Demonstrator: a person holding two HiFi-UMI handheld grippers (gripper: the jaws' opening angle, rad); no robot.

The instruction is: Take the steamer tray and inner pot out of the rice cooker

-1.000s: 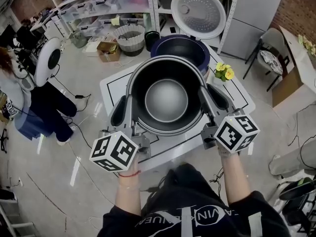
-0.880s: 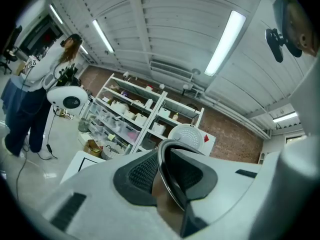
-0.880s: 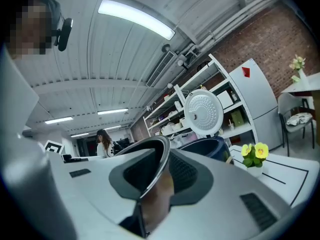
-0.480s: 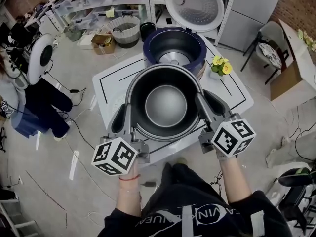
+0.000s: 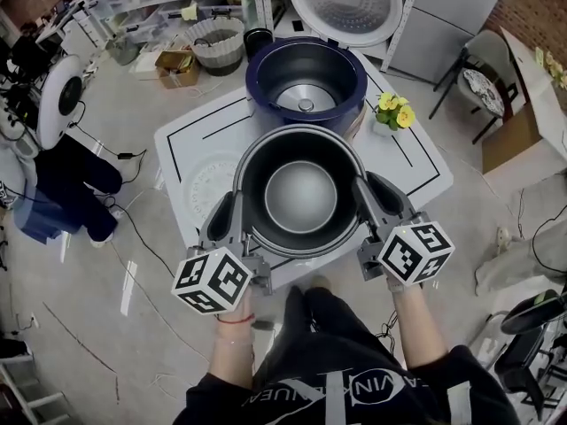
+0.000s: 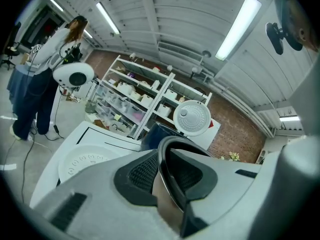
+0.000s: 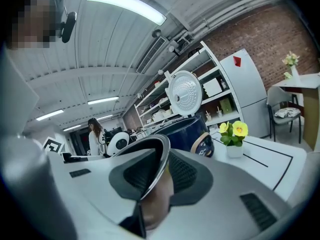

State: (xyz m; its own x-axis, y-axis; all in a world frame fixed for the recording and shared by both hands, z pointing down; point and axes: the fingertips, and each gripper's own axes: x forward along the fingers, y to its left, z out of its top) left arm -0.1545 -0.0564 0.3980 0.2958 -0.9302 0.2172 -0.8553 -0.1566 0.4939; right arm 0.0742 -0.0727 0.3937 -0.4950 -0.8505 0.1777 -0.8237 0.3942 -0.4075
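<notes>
I hold the dark inner pot (image 5: 299,193) by its rim, level above the white table (image 5: 416,171). My left gripper (image 5: 228,212) is shut on the pot's left rim (image 6: 167,166), and my right gripper (image 5: 376,195) is shut on its right rim (image 7: 156,166). Behind the pot stands the navy rice cooker (image 5: 306,80) with its cavity bare and its round lid (image 5: 344,3) raised. The white perforated steamer tray (image 5: 206,182) lies flat on the table to the pot's left, partly hidden by the pot and my left gripper; the left gripper view shows it too (image 6: 85,159).
A small pot of yellow flowers (image 5: 395,111) stands on the table right of the cooker. Shelves (image 5: 168,7) with bins line the back. A person (image 5: 53,175) stands by a round white device at the far left. A chair (image 5: 483,91) is at the right.
Both grippers have come down with the pot and drawn it toward me, away from the cooker, whose cavity now shows fully. The grip on the rim is unchanged.
</notes>
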